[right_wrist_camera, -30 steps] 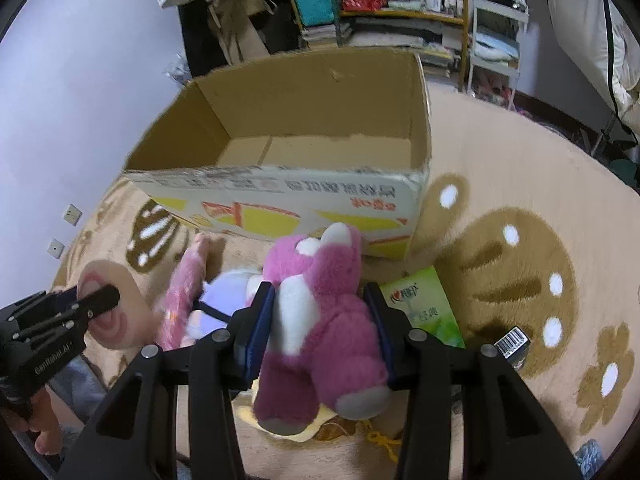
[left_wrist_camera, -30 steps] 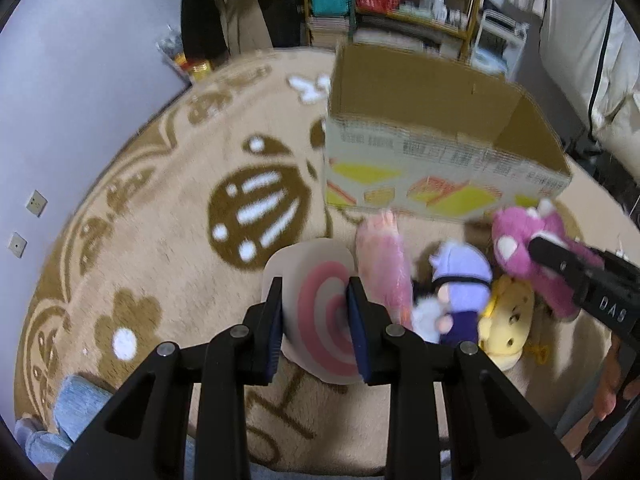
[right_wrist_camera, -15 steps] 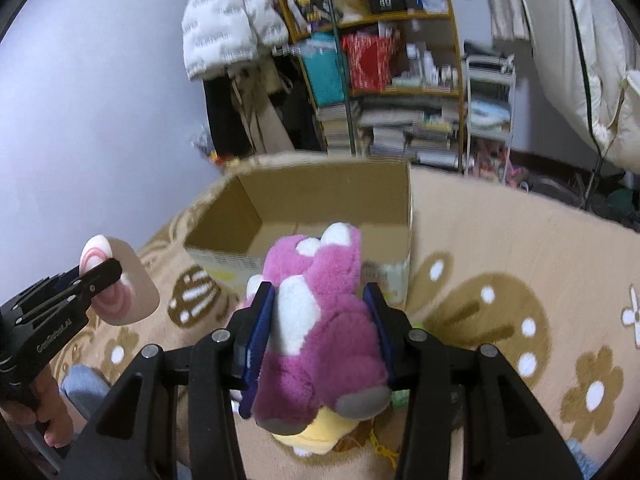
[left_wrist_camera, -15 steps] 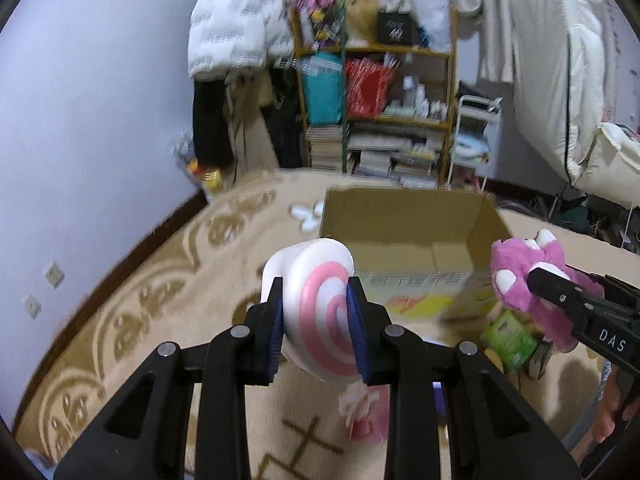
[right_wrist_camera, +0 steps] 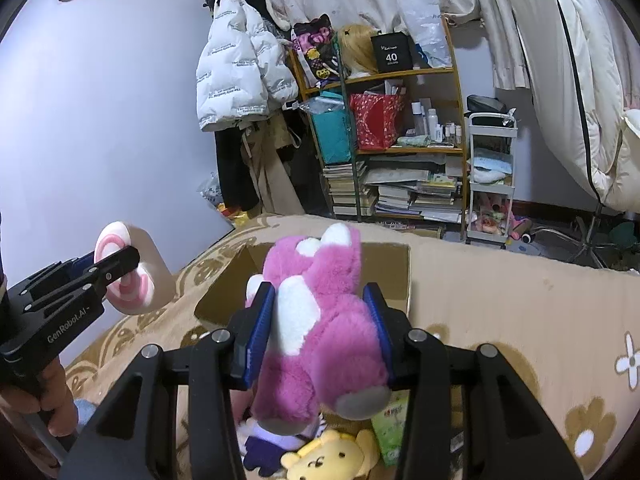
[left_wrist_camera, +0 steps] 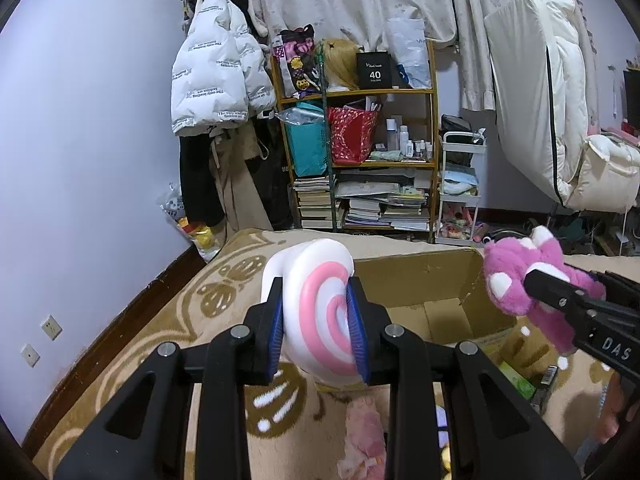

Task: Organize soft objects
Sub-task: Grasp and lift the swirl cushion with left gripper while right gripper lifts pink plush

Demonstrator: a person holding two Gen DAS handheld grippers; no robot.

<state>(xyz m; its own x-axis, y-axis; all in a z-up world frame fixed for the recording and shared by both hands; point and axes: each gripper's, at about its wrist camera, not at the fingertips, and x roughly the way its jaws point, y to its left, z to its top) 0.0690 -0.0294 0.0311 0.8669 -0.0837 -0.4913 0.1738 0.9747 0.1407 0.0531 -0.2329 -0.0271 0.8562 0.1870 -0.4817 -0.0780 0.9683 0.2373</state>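
Note:
My left gripper [left_wrist_camera: 317, 328] is shut on a white cushion with pink swirl rings [left_wrist_camera: 320, 312], lifted above the rug. My right gripper [right_wrist_camera: 320, 328] is shut on a pink plush bear [right_wrist_camera: 320, 320], also raised. Each gripper shows in the other's view: the bear [left_wrist_camera: 532, 292] at right, the swirl cushion [right_wrist_camera: 132, 272] at left. An open cardboard box [left_wrist_camera: 432, 292] sits on the rug just beyond both toys, seen again behind the bear [right_wrist_camera: 396, 272]. On the rug below lie a yellow bear plush [right_wrist_camera: 328, 456], a purple doll [right_wrist_camera: 272, 436] and a pink plush [left_wrist_camera: 364, 436].
A beige patterned rug [right_wrist_camera: 520, 312] covers the floor. A green packet [right_wrist_camera: 392, 420] lies beside the plushes. Behind the box stand a crowded bookshelf [left_wrist_camera: 360, 152], a white cart [left_wrist_camera: 460, 188], hanging coats [left_wrist_camera: 216, 84] and a folded mattress [left_wrist_camera: 540, 100]. A hand [right_wrist_camera: 44, 404] holds the left gripper.
Both grippers rose with their toys off the rug and tilted up toward level, so the box now sits lower in view and the shelf and wall show.

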